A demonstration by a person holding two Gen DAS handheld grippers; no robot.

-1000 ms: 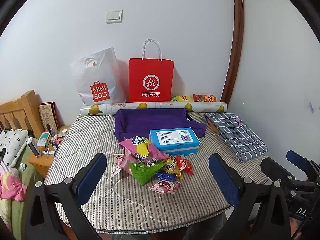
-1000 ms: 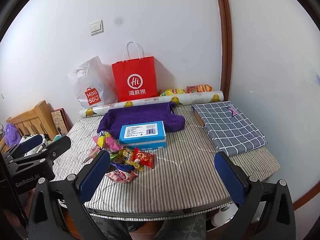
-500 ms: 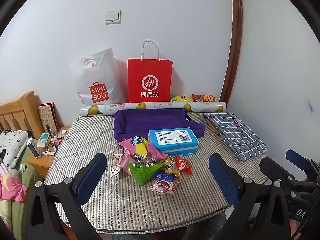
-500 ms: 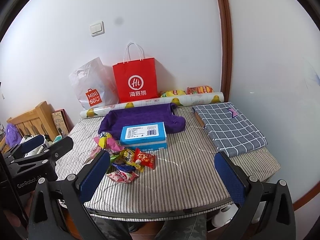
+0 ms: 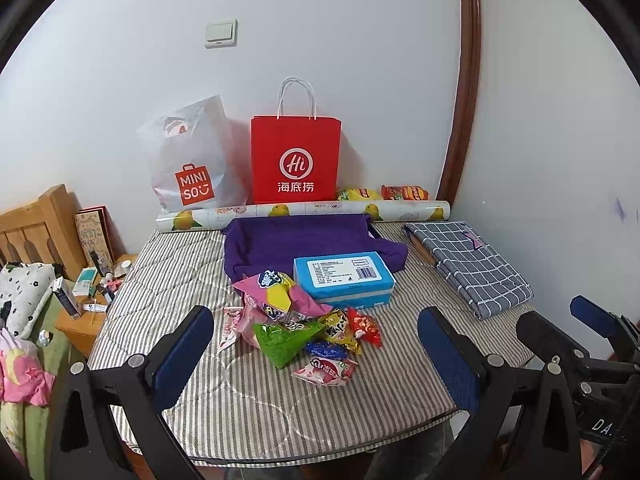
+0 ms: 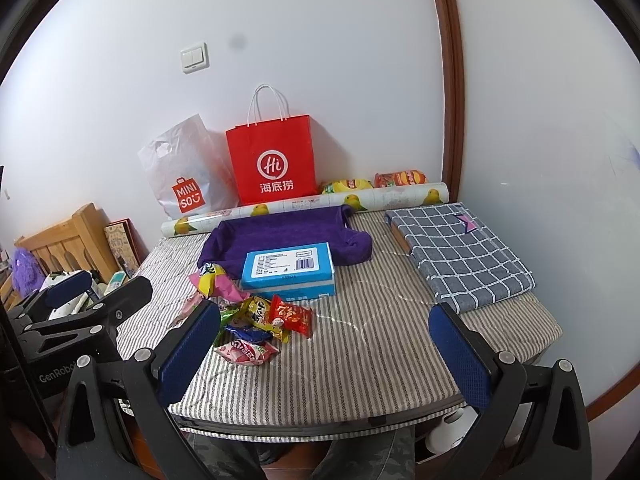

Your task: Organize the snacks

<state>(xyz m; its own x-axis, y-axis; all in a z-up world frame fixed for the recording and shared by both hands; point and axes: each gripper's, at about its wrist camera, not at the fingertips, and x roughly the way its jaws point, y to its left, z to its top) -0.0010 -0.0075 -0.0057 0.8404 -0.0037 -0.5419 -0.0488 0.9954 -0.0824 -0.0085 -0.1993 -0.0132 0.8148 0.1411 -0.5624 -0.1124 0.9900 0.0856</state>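
You hover both the left gripper [image 5: 316, 344] and right gripper [image 6: 324, 340] wide open and empty, lower frame, sizing up the snack pile [image 5: 300, 328] at centre.

We see open striped cover [image 6: 360, 360] right of the snack pile [image 5: 304, 328]; blue box [image 5: 344, 278] crowds just behind it, folded checked cloth [image 6: 460, 256] blocks the far right

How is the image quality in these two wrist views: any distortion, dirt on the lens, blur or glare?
Left wrist view: strong fisheye bend, the door frame curves, corners black; snack pile sharp, light even. Right wrist view: same bend, and a dark smudge on the wall that may be lens dirt; no glare.
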